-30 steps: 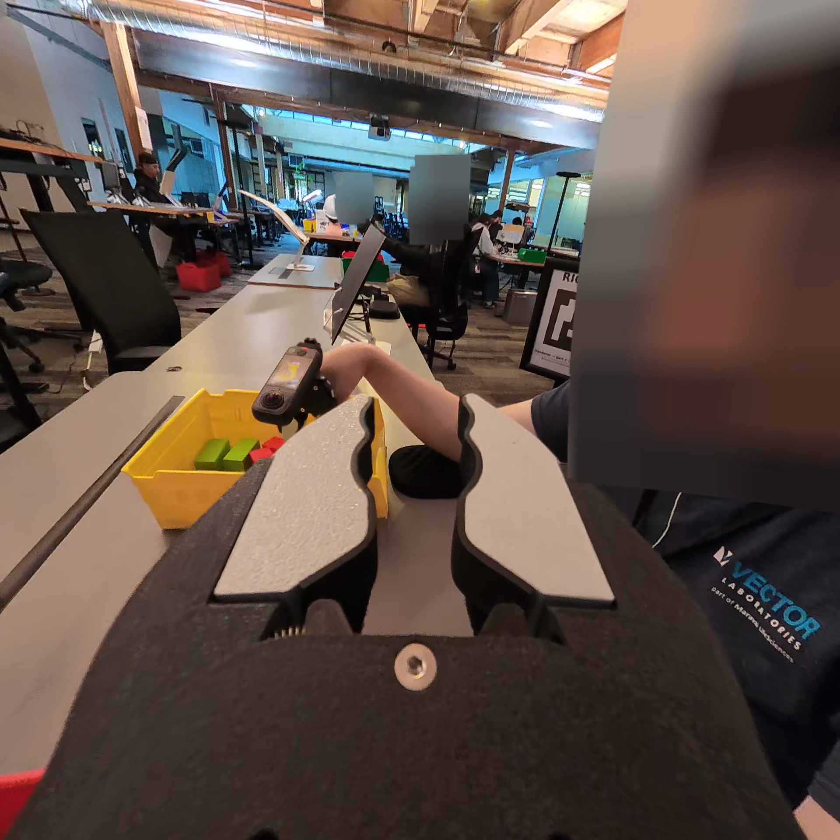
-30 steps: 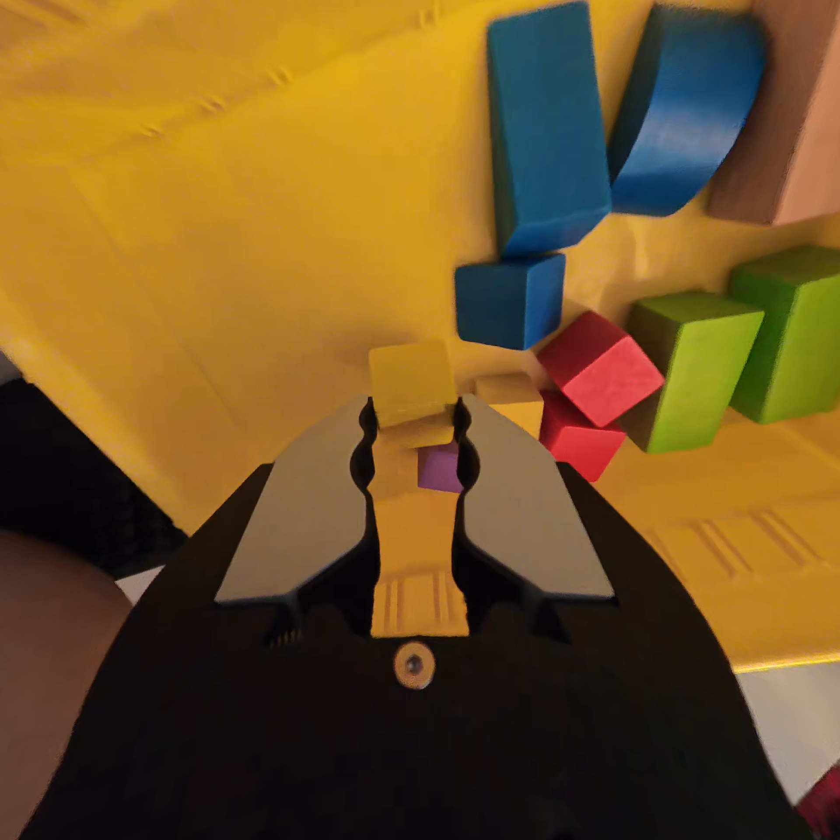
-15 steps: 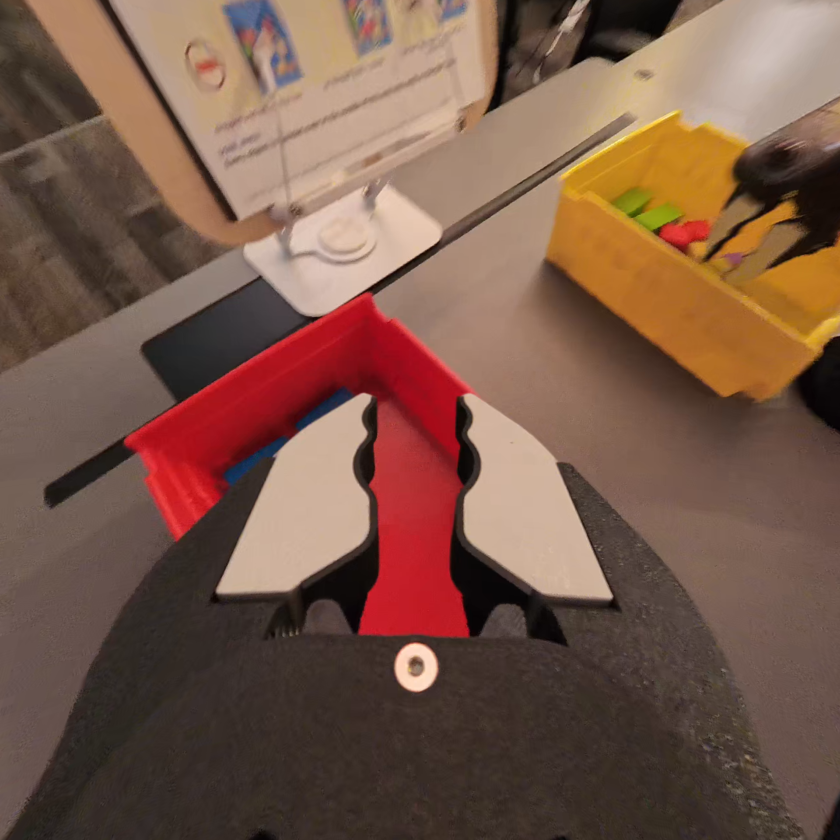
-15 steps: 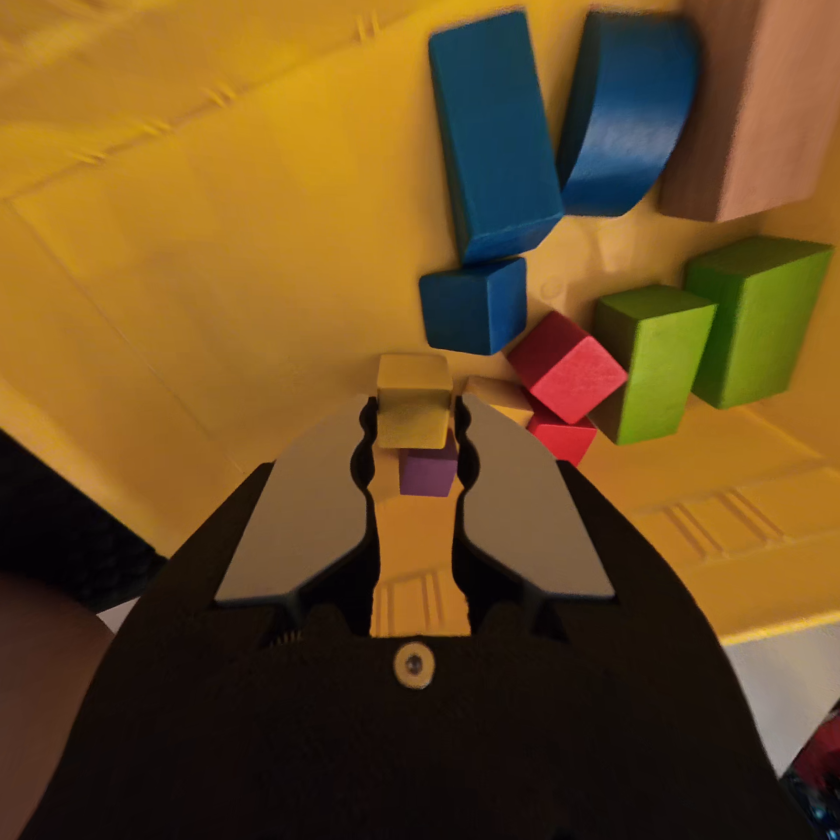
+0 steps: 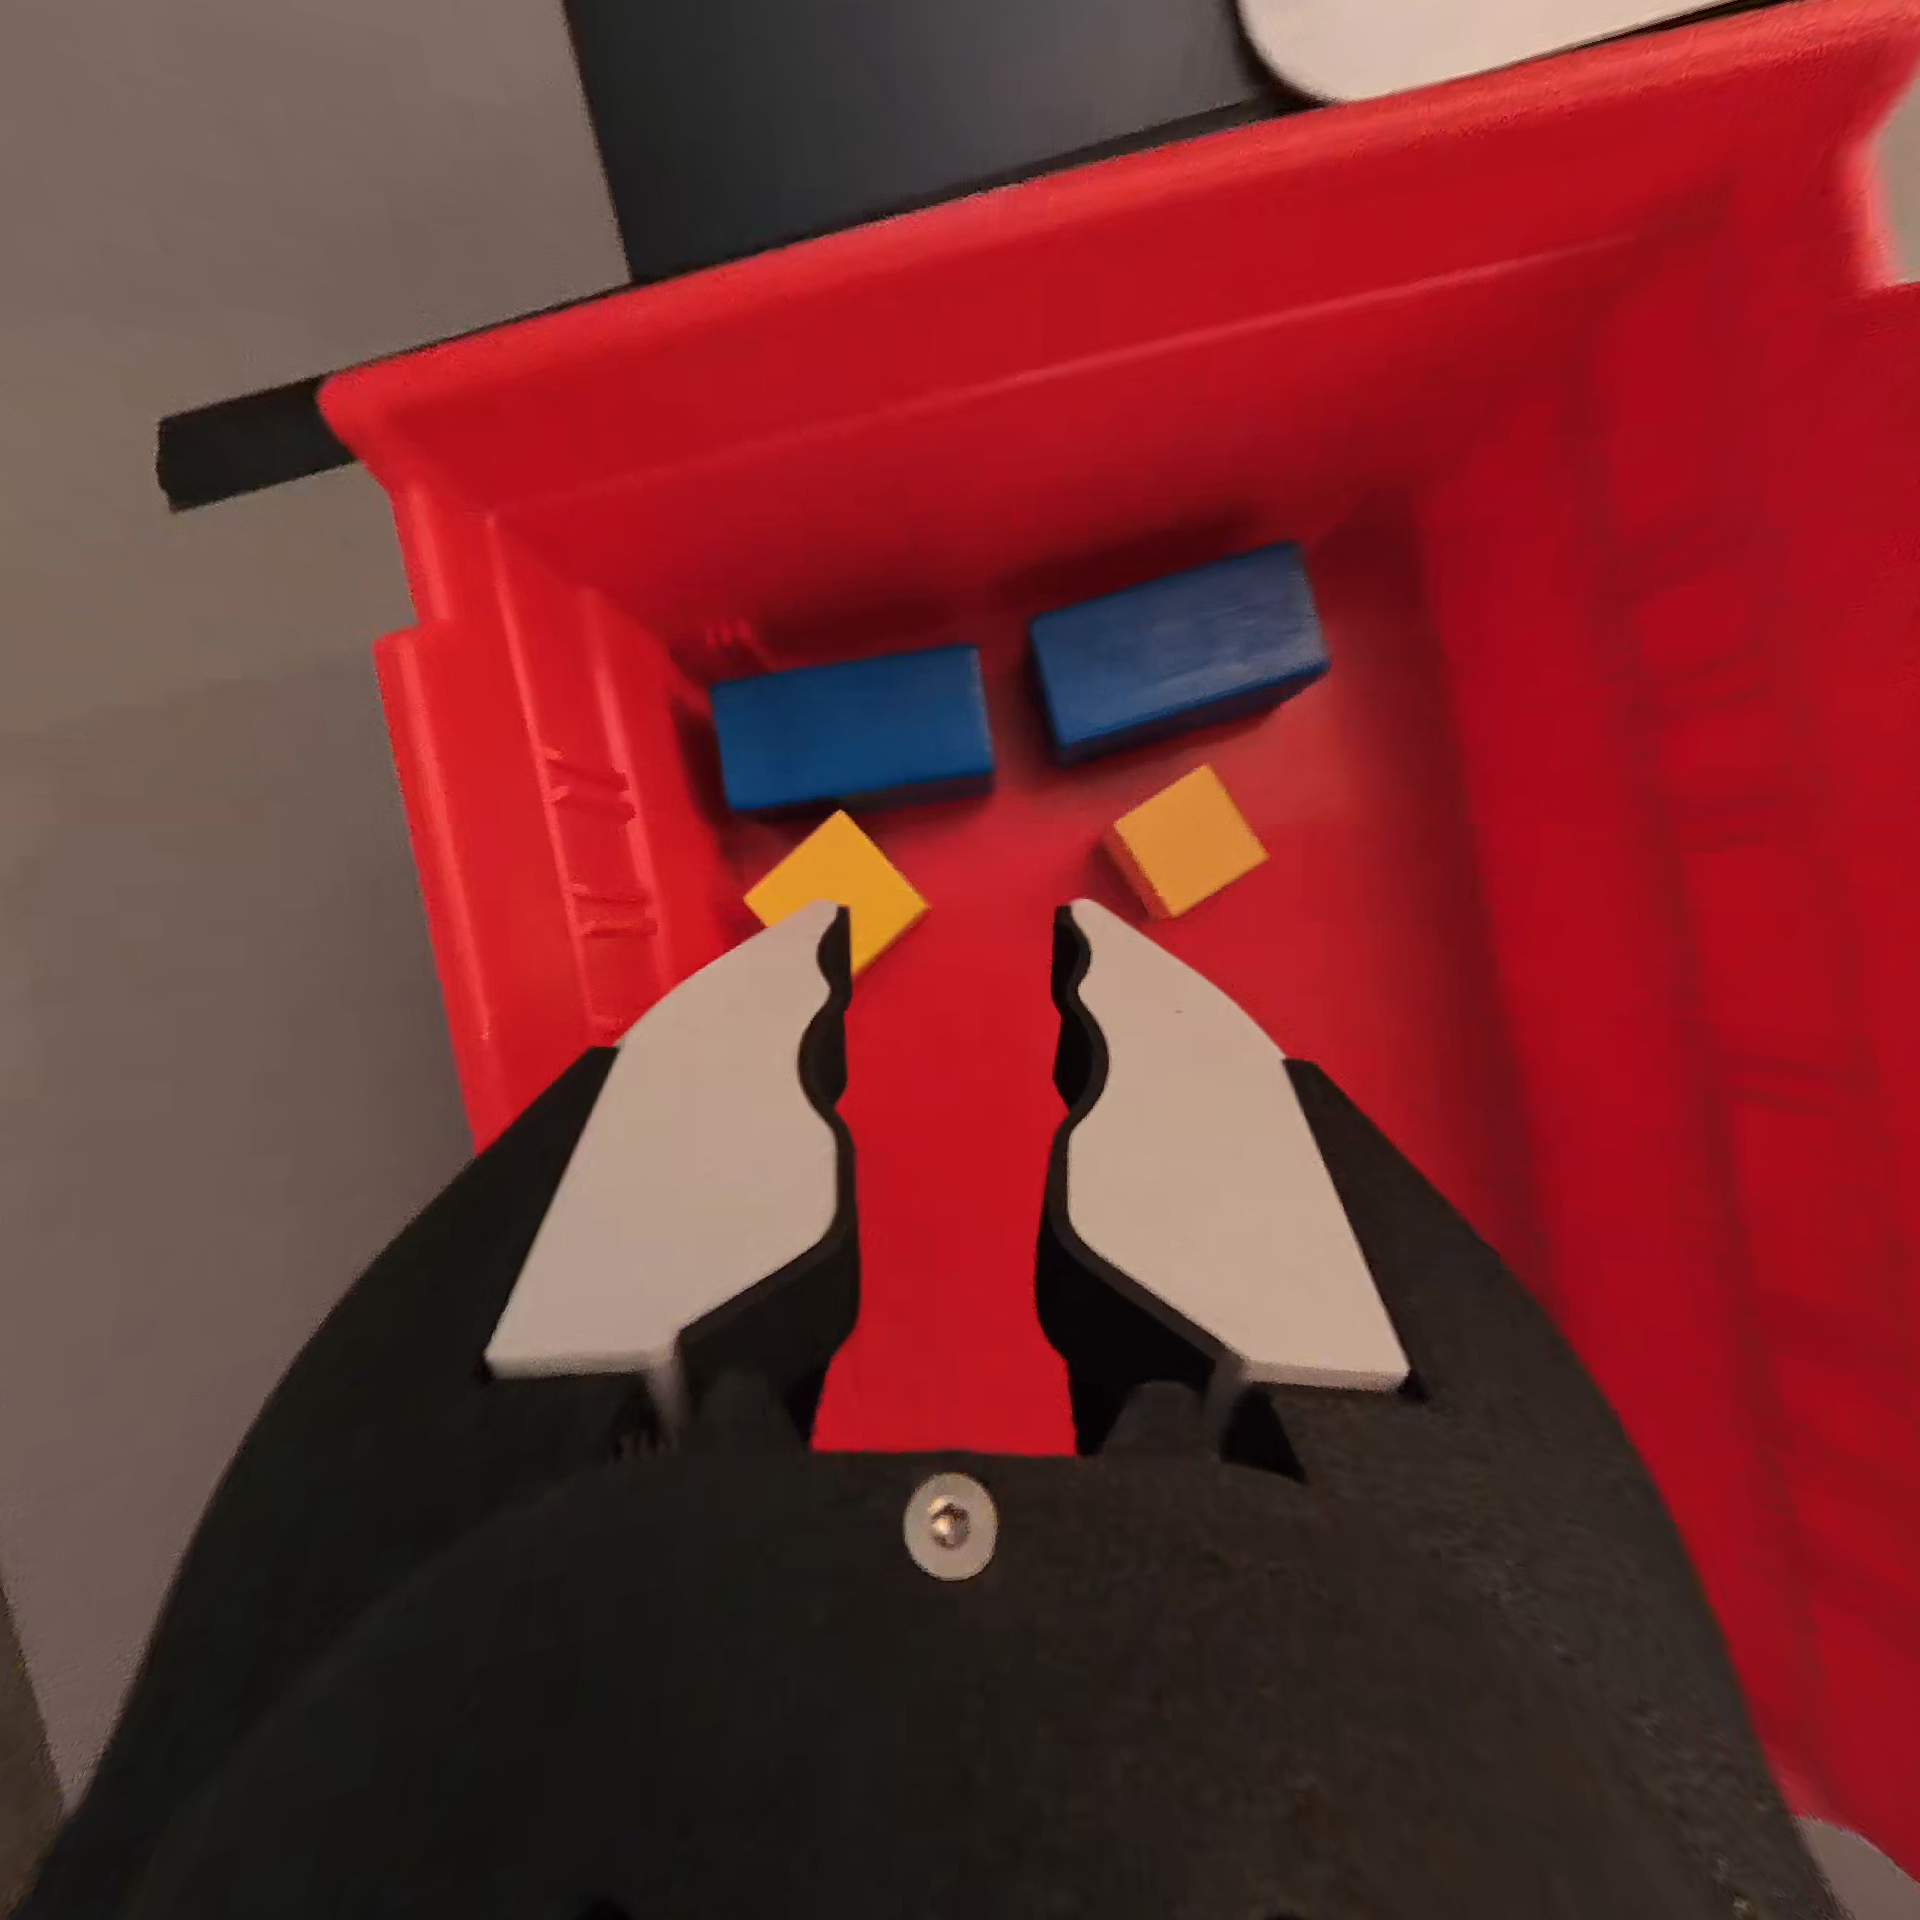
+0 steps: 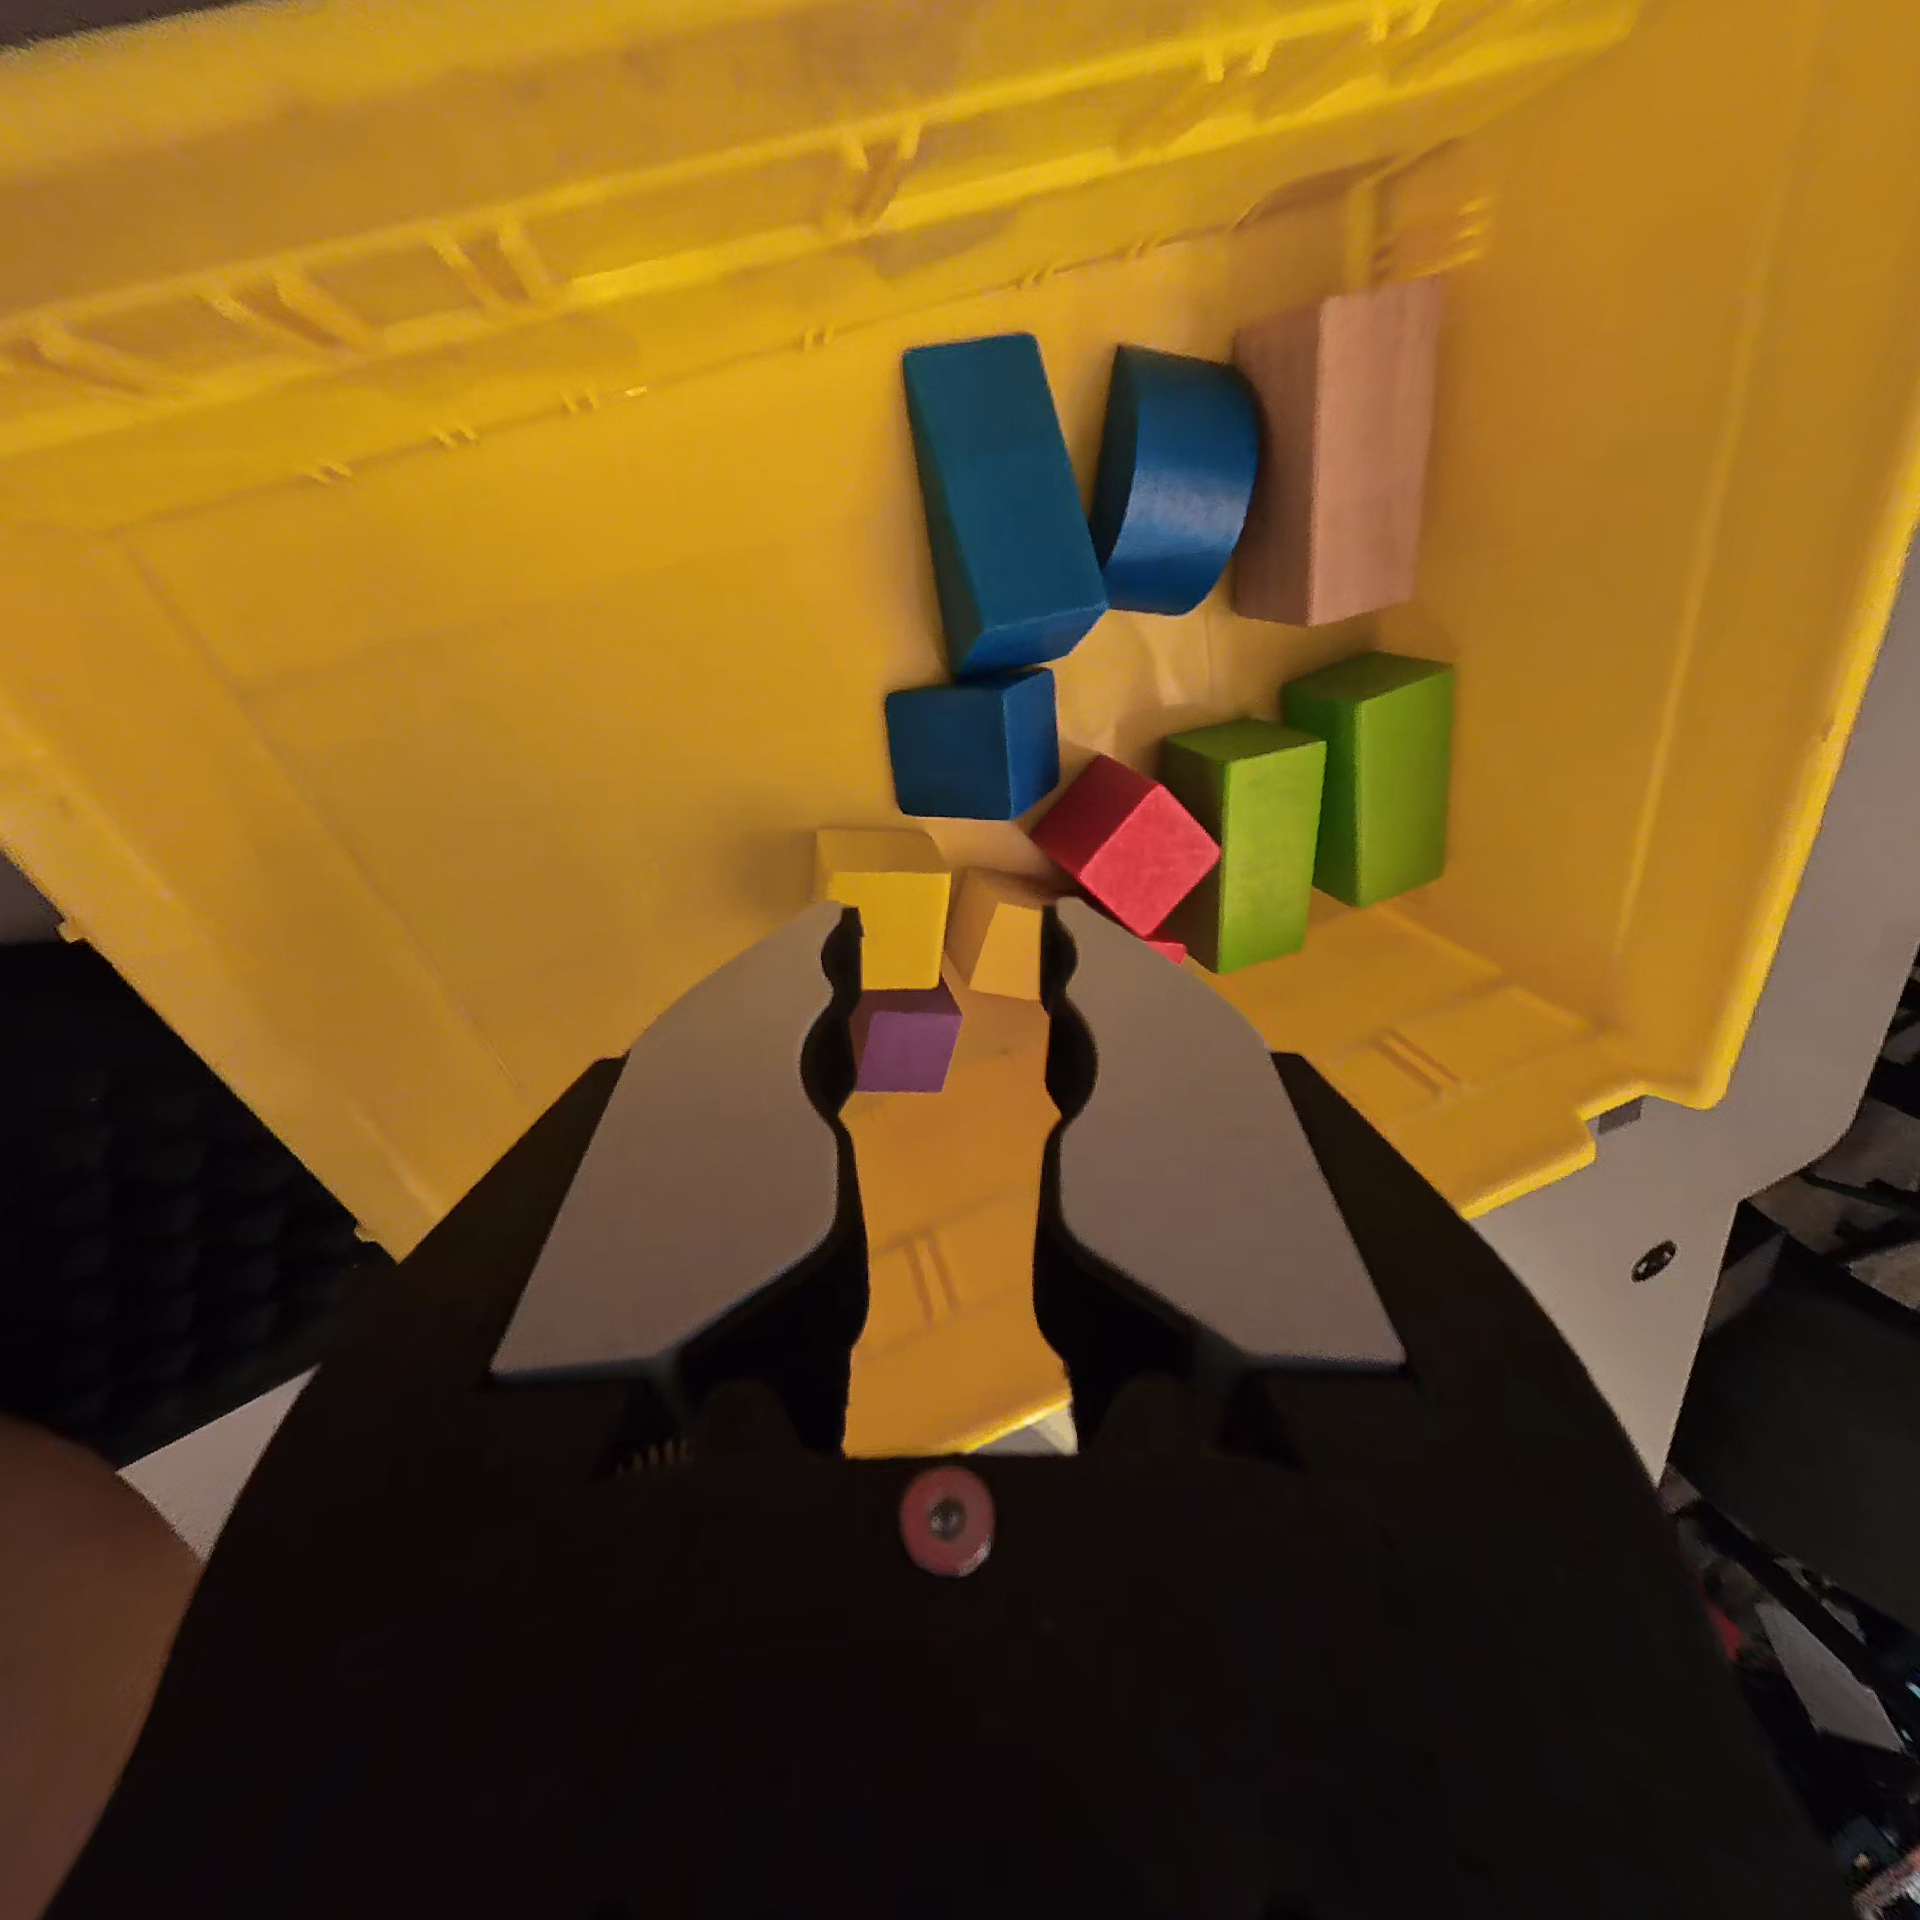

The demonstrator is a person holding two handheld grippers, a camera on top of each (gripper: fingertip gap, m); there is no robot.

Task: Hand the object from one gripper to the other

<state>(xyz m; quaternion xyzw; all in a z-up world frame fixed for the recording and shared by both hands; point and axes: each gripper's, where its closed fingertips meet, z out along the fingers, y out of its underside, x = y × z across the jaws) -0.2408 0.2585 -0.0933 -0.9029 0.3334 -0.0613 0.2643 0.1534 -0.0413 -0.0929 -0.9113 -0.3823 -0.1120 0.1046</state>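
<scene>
My left gripper (image 5: 948,920) is open and empty above the red bin (image 5: 1039,364). On the bin's floor lie two blue blocks (image 5: 850,724) (image 5: 1179,649) and two yellow cubes (image 5: 831,899) (image 5: 1188,842). The left fingertip overlaps the nearer cube in the picture. My right gripper (image 6: 948,920) is open over the yellow bin (image 6: 520,623). A yellow cube (image 6: 894,925), an orange-yellow block (image 6: 1006,951) and a purple cube (image 6: 902,1044) lie on the bin floor, seen through the gap between the fingers. The pads press on none of them.
The yellow bin also holds blue blocks (image 6: 997,499), a blue half-round (image 6: 1174,488), a wooden block (image 6: 1340,457), two green blocks (image 6: 1371,779), and a red cube (image 6: 1127,847). The grey table (image 5: 208,727) lies left of the red bin. A dark strip (image 5: 239,452) runs behind the bin.
My left gripper has swung from facing the room down over the red bin. My right gripper has drawn back from the blocks, which look smaller; the yellow cube stayed on the bin floor.
</scene>
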